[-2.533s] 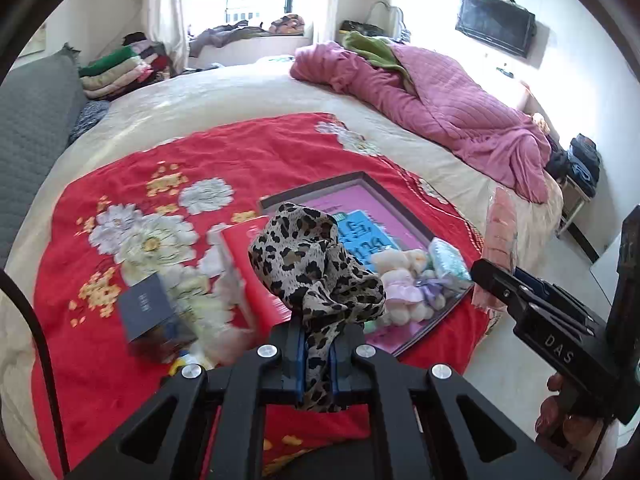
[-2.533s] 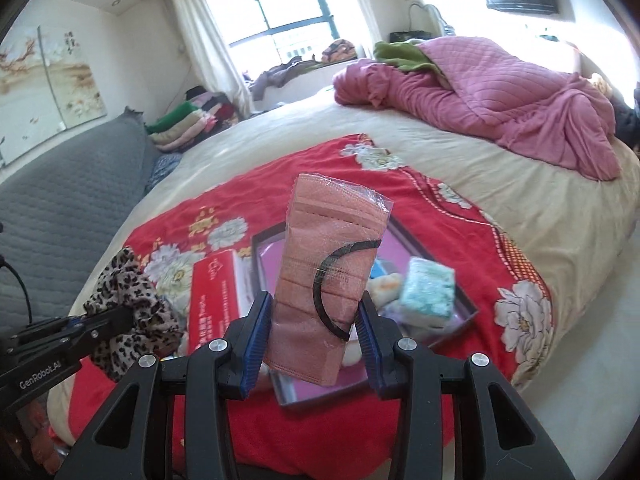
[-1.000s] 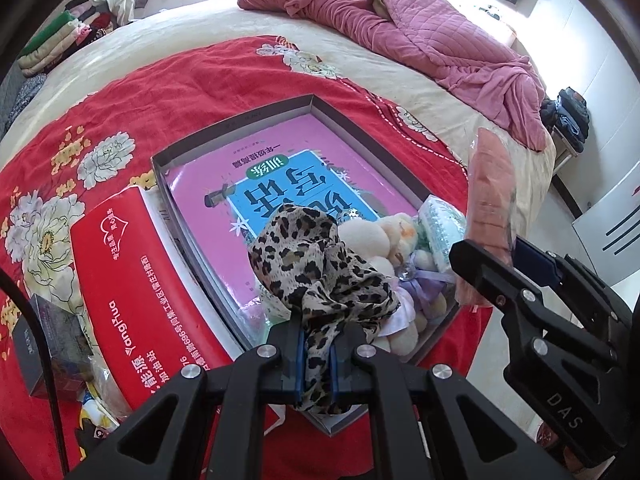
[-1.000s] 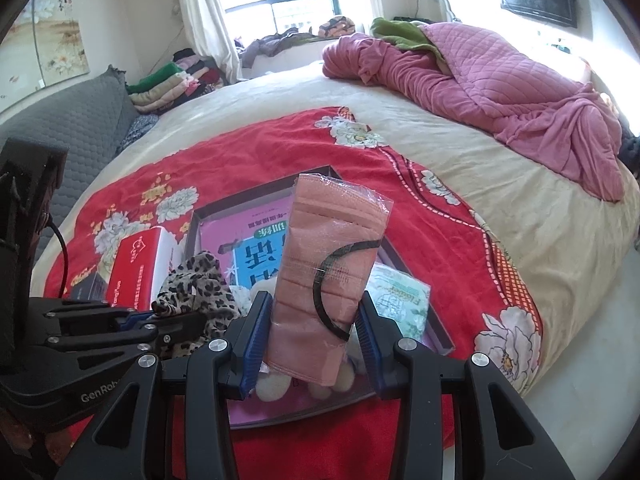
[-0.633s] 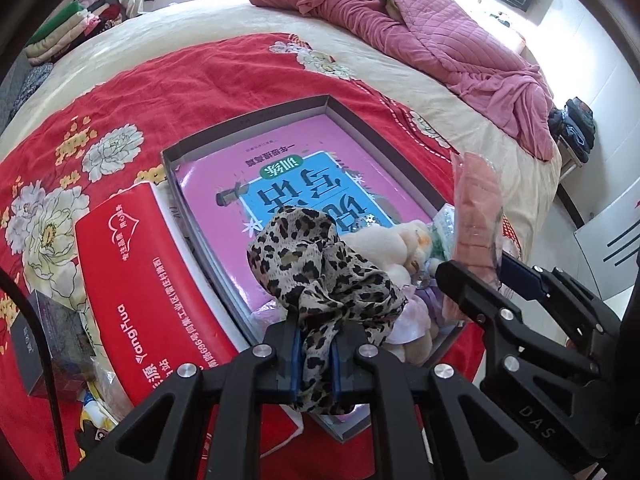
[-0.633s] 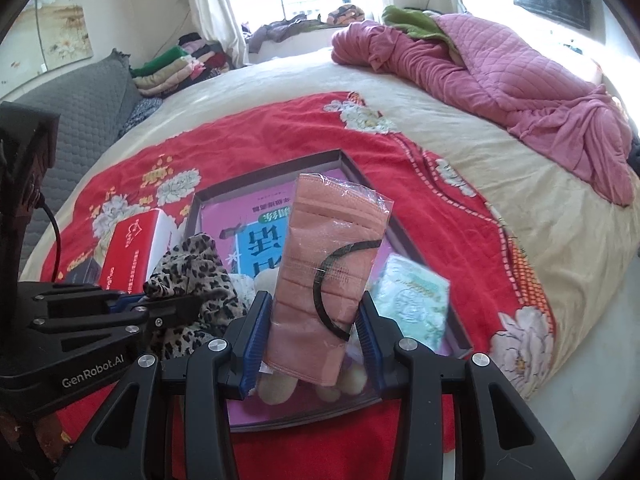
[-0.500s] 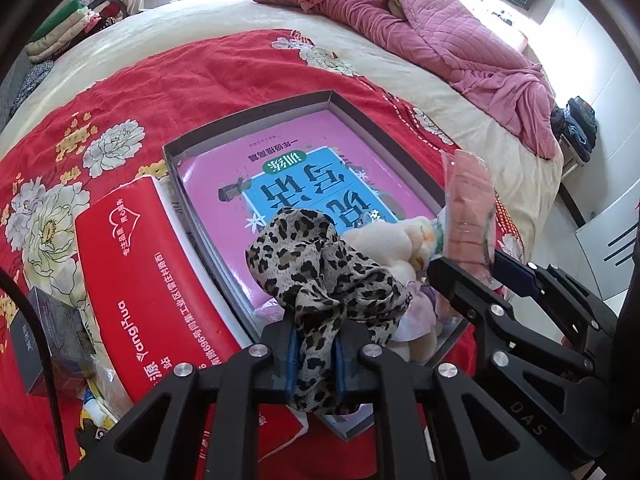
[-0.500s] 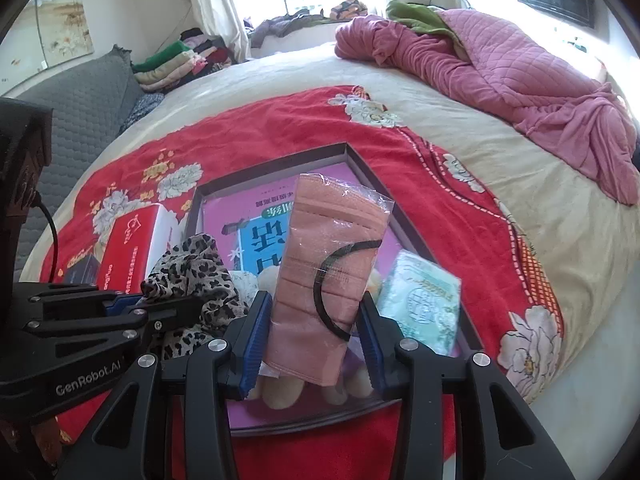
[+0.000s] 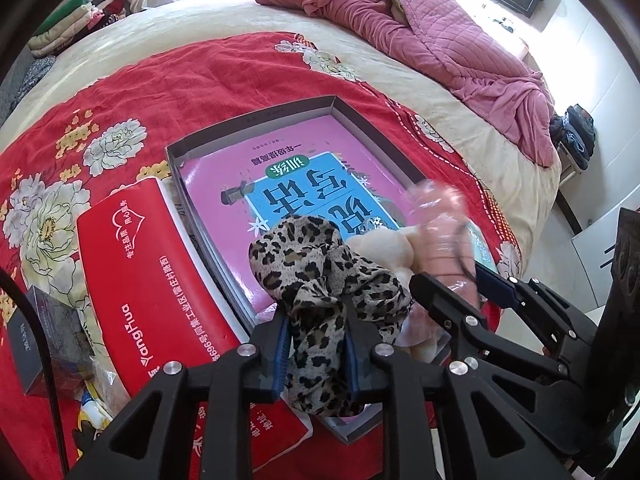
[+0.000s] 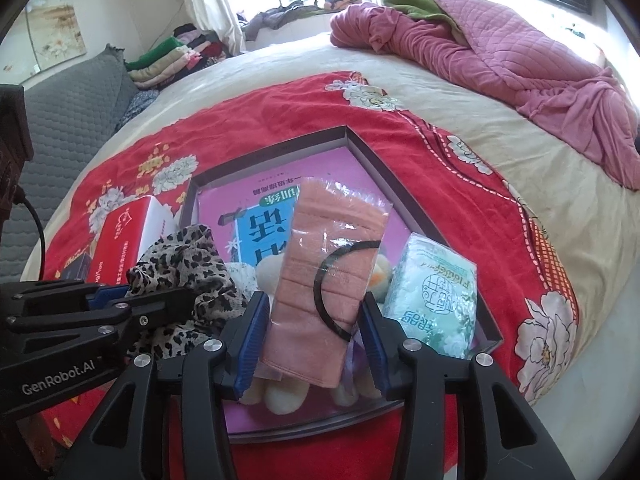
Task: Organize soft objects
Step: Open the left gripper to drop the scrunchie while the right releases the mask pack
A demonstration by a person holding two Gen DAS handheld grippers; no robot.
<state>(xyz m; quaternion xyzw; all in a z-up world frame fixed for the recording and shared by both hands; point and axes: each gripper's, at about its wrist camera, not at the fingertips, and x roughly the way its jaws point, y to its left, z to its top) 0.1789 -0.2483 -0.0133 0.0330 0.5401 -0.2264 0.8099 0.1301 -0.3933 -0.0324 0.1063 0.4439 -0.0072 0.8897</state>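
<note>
A leopard-print scarf (image 9: 320, 276) stands bunched between the pads of my left gripper (image 9: 316, 312). The jaws are opening and the cloth still fills the gap and touches both pads. It hangs over the near left part of a grey box tray (image 9: 256, 120), on a pink and blue book (image 9: 280, 184). My right gripper (image 10: 314, 320) is opening too. The pink mask pack (image 10: 328, 264) stands loose between its pads, with slim gaps at both sides. In the left wrist view the mask pack (image 9: 444, 232) is blurred. Under it lie a cream plush toy (image 10: 268, 276) and a green tissue pack (image 10: 432, 292).
A red tissue box (image 9: 152, 280) lies beside the tray's left wall, and a small dark box (image 9: 28, 336) lies further left. All rest on a red flowered blanket (image 9: 200, 72) on the bed. A pink quilt (image 9: 420, 32) is heaped at the far right. The bed's edge is near on the right.
Both grippers came down close over the tray's near end. Both pairs of pads now stand wider apart. The pink pack has come loose between the right pads.
</note>
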